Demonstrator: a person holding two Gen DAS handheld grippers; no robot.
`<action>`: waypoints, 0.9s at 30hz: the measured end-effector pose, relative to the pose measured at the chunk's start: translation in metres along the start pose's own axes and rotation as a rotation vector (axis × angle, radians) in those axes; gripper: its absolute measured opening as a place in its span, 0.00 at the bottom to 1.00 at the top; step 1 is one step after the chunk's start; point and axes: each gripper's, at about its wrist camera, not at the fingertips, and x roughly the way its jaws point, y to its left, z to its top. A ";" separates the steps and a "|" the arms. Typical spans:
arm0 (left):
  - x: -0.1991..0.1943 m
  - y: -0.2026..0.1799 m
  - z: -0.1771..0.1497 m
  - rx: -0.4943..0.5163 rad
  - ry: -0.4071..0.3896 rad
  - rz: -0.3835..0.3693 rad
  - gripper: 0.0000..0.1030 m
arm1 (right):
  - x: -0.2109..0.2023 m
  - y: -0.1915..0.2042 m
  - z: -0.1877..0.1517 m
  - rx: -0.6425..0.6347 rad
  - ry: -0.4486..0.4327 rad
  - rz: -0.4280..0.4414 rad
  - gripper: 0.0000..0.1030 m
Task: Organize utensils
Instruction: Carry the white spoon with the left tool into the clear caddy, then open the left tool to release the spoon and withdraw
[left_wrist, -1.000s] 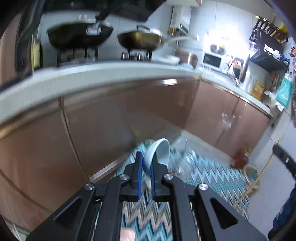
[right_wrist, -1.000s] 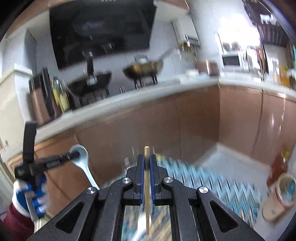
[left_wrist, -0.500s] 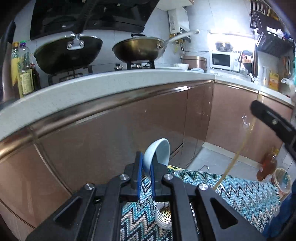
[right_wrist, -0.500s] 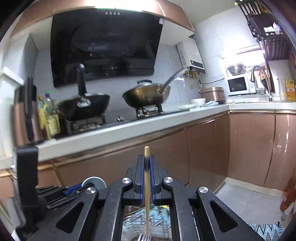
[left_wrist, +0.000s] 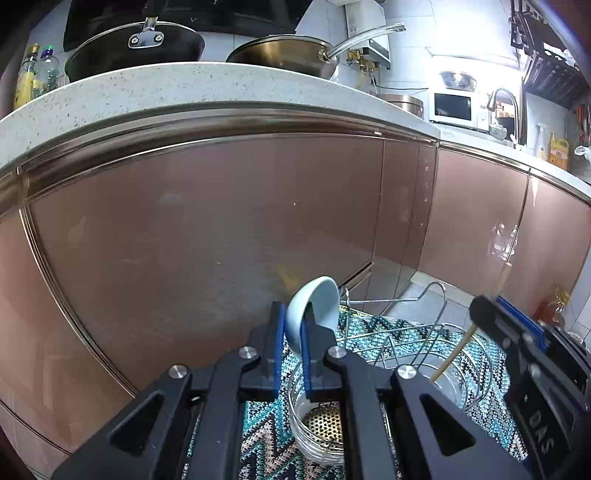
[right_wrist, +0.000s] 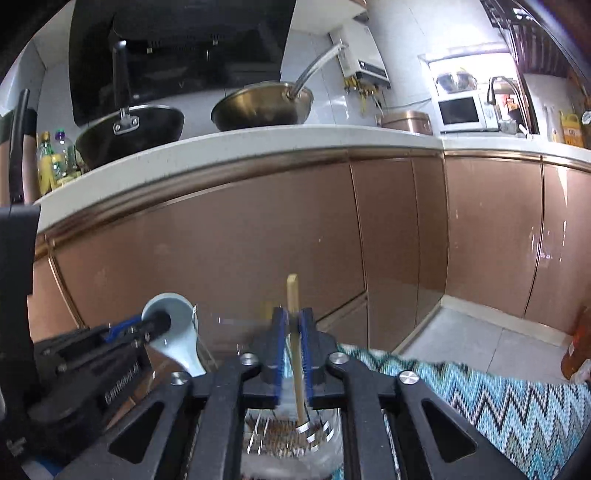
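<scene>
My left gripper (left_wrist: 291, 317) is shut on a pale blue ceramic spoon (left_wrist: 314, 306), bowl up, above a clear cup with a perforated bottom (left_wrist: 321, 424) in a wire utensil rack (left_wrist: 432, 295). From the right wrist view, that left gripper (right_wrist: 155, 325) and its spoon (right_wrist: 173, 332) sit at the left. My right gripper (right_wrist: 293, 325) has its jaws opening. A wooden chopstick (right_wrist: 292, 295) stands loose between the pads, its lower end in a clear cup (right_wrist: 291, 439). The right gripper (left_wrist: 509, 332) and the chopstick (left_wrist: 454, 354) also show in the left wrist view.
The rack stands on a blue chevron mat (right_wrist: 480, 391) on the floor, close to copper-coloured cabinet doors (left_wrist: 221, 240). Above them a white counter (right_wrist: 258, 144) carries two woks. An amber bottle (left_wrist: 554, 306) stands on the floor at the right.
Both grippers have come down in front of the cabinets to just over the rack's cups. The right jaws, shut on the chopstick before, now stand apart from it.
</scene>
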 end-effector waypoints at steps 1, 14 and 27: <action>0.000 0.001 0.000 -0.005 0.004 -0.007 0.08 | -0.003 0.000 -0.001 0.002 -0.001 -0.002 0.32; -0.010 0.018 -0.007 -0.088 0.094 -0.122 0.36 | -0.073 0.001 0.008 0.006 -0.023 -0.048 0.64; -0.095 0.049 -0.014 -0.125 -0.013 -0.111 0.40 | -0.183 -0.023 -0.010 0.068 -0.044 -0.124 1.00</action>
